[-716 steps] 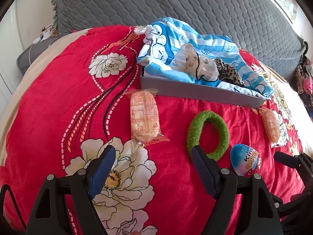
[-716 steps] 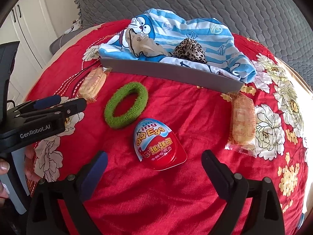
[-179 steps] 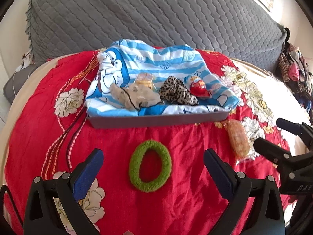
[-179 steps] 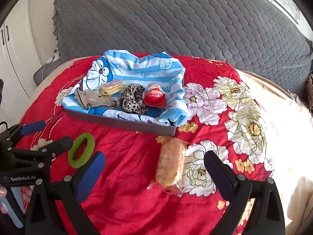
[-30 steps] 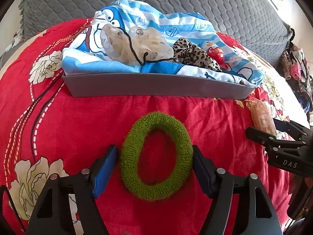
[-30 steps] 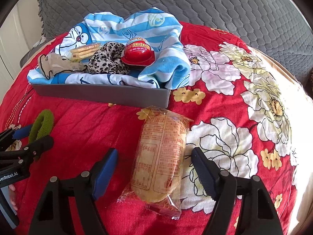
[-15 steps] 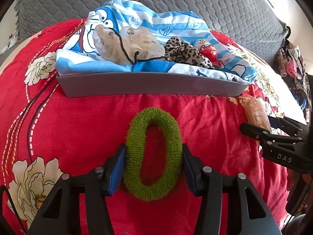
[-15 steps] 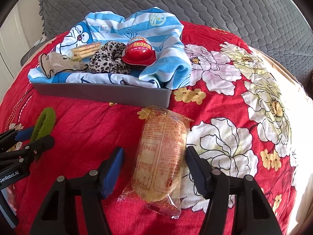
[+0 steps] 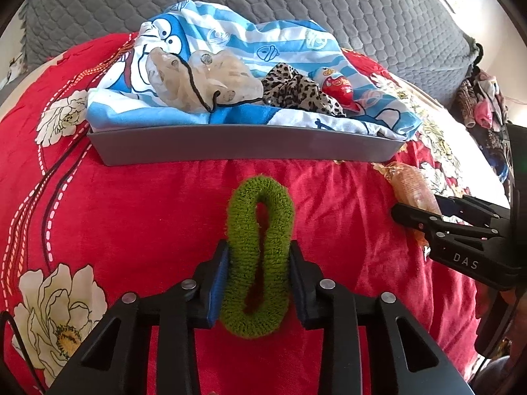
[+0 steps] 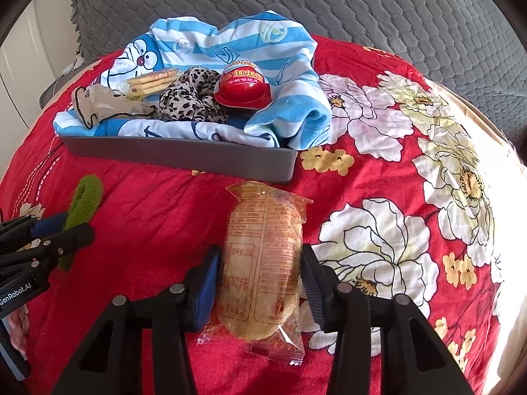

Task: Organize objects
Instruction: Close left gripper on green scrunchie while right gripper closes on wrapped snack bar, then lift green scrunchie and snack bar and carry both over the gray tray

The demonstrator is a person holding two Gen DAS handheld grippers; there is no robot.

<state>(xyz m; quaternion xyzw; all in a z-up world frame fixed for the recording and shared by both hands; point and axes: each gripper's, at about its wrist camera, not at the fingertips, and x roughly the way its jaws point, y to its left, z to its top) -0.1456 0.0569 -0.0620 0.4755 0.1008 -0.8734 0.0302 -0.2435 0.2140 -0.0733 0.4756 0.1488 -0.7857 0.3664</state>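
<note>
A green fuzzy scrunchie (image 9: 260, 230) lies on the red floral bedspread in front of the grey tray (image 9: 247, 144). My left gripper (image 9: 259, 247) is closing on it, and its pads squeeze the ring into a narrow loop. A clear packet with a golden pastry (image 10: 263, 256) lies in front of the tray's right end (image 10: 283, 164). My right gripper (image 10: 260, 253) is closing around it, with both pads against the wrapper's sides. Each gripper also shows at the edge of the other's view: the right gripper (image 9: 428, 217) and the left gripper (image 10: 66, 227).
The tray holds a blue striped cartoon towel (image 10: 230, 42), a beige pouch (image 9: 204, 79), a leopard scrunchie (image 10: 191, 98), a red toy egg (image 10: 243, 89) and a biscuit pack (image 10: 151, 82). A grey quilted headboard (image 10: 296, 0) rises behind. Clothes (image 9: 481, 105) hang at the far right.
Both grippers' jaws have narrowed where they stand. The left pads now pinch the green scrunchie from a round ring into a thin loop. The right pads have met the packet's sides.
</note>
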